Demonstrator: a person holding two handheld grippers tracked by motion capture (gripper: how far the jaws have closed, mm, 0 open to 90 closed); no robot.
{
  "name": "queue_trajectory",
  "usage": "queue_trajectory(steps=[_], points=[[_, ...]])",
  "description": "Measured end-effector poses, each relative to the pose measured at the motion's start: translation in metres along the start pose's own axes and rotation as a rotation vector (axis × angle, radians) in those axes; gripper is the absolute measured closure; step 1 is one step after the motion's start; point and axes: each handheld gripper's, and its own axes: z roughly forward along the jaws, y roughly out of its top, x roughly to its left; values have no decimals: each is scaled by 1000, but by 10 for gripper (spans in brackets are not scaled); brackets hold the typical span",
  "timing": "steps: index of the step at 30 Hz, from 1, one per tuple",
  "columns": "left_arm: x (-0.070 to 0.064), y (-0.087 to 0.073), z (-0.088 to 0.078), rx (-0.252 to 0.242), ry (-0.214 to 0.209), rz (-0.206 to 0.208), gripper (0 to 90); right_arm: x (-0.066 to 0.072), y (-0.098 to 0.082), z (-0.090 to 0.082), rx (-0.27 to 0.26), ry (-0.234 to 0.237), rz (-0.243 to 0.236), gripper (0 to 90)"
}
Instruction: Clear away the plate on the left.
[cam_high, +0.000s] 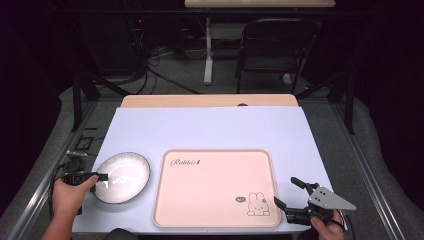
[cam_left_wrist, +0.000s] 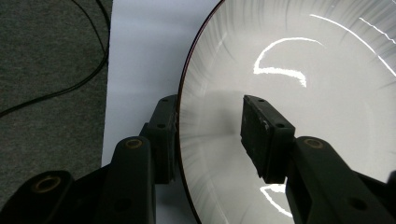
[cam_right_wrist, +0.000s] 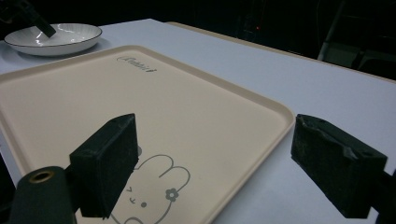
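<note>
While the pink tray lies bare in the middle of the white table, your job is the white plate just left of it. Your left gripper straddles the plate's near rim, one jaw outside, one inside, not yet pressing. Seat the rim deep between the pads, then squeeze evenly before lifting. Your right gripper hangs wide apart and unladen by the tray's corner; leave it clear.

Two handheld black grippers: the left gripper is trailing a black cable at lower left; the right gripper is wearing a grey triangular plate dotted with screws.
</note>
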Motion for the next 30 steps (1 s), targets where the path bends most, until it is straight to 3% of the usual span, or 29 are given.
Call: queue_trajectory(steps=[17, 22, 30], points=[[1, 6, 3, 42, -1, -19, 596, 0, 0, 0, -2, 0, -5, 141], [5, 7, 2, 48, -17, -59, 631, 0, 0, 0, -2, 1, -4, 142], [6, 8, 3, 53, -25, -84, 648, 1, 0, 0, -2, 2, -6, 141]])
